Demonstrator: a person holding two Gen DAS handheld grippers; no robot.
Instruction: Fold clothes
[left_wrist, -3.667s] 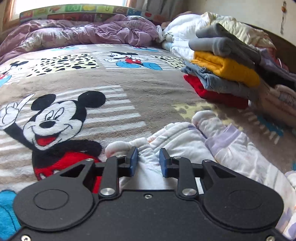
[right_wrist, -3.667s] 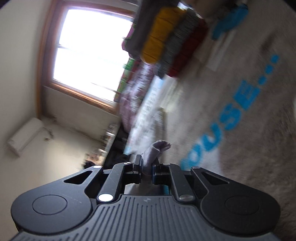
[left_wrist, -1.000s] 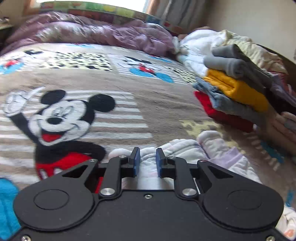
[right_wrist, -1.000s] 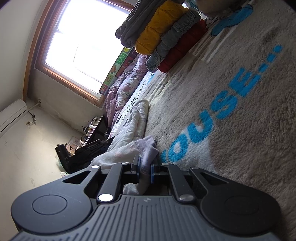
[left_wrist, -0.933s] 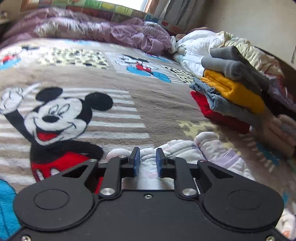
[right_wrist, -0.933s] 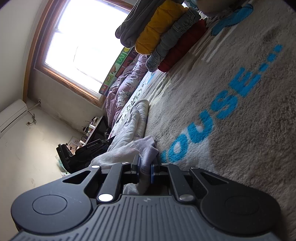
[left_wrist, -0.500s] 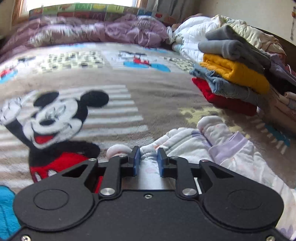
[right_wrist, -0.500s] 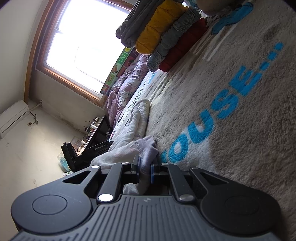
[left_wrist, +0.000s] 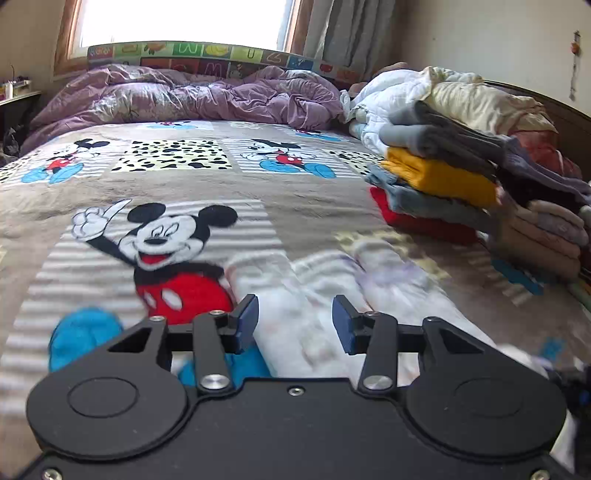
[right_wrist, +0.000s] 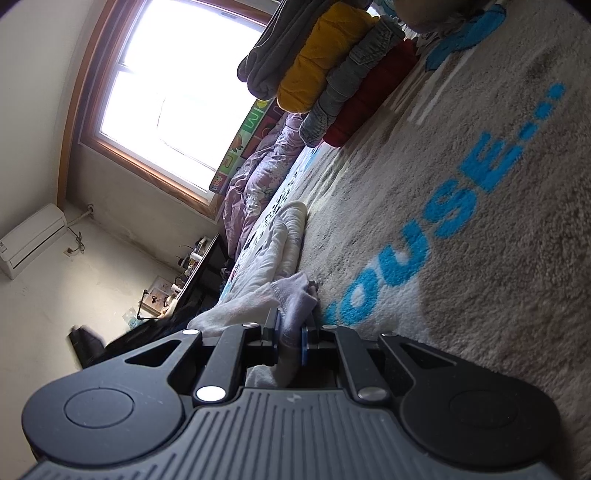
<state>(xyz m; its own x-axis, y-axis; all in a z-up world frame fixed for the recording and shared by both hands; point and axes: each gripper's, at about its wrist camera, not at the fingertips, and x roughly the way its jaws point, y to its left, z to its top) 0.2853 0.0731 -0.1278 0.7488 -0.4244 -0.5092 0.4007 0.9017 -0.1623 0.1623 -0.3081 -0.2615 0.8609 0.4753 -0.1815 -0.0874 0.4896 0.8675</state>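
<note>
A white garment with lilac cuffs (left_wrist: 354, 280) lies stretched out on the Mickey Mouse blanket (left_wrist: 177, 192). My left gripper (left_wrist: 294, 319) hovers above it with its jaws opening; the blurred cloth shows below the gap and the pads do not press on it. In the right wrist view, rolled sideways, my right gripper (right_wrist: 290, 339) is shut on the garment's lilac cuff (right_wrist: 295, 295) low over the blanket (right_wrist: 461, 229). The rest of the garment (right_wrist: 273, 243) trails away from it.
A stack of folded clothes (left_wrist: 439, 177), grey, yellow, blue-grey and red, stands at the right of the bed, also seen as a stack of clothes (right_wrist: 325, 70). A pile of pink towels (left_wrist: 546, 236) is beside it. A purple duvet (left_wrist: 192, 96) lies bunched under the window.
My left gripper let go of the garment, its jaws spread apart, and it pulled back and up, showing more of the bed. The right gripper stayed put, still clamped on the cuff.
</note>
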